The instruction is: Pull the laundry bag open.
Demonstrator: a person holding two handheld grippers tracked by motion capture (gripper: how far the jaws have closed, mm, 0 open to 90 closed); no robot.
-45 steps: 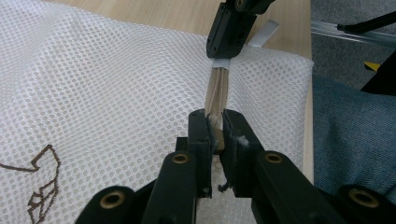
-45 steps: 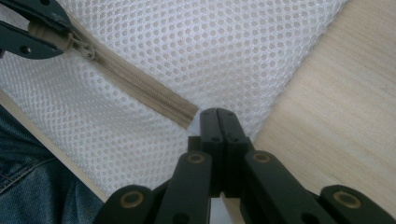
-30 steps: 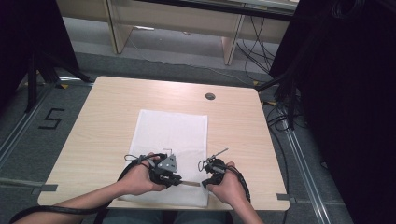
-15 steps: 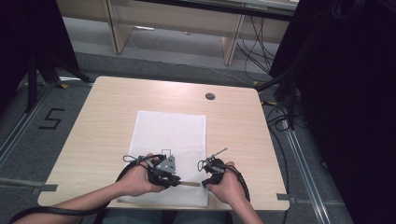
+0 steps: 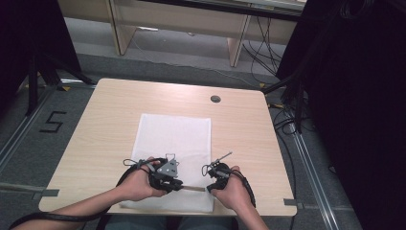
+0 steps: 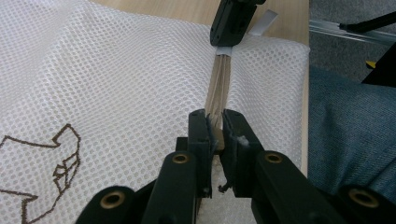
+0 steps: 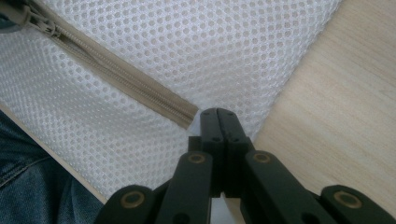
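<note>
A white mesh bag (image 5: 174,136) lies flat on the wooden table (image 5: 119,110), its beige zipper (image 5: 194,188) running along the near edge. My left gripper (image 5: 178,186) is shut on the zipper pull (image 6: 215,136), with the zipper tape (image 6: 219,88) stretching away from its jaws. At the other end, my right gripper (image 5: 209,188) is shut on the bag's mesh just past the zipper's end (image 7: 187,116). It also appears at the top of the left gripper view, where the right gripper (image 6: 225,46) pinches that end. In its own view the right gripper (image 7: 218,114) has its jaws pressed together.
A round cable hole (image 5: 215,99) sits at the table's far right. The bag carries a brown outline print (image 6: 56,163). The table's near edge lies just behind the zipper, with the person's blue jeans (image 6: 350,135) below it. Desk legs and cables stand beyond the far edge.
</note>
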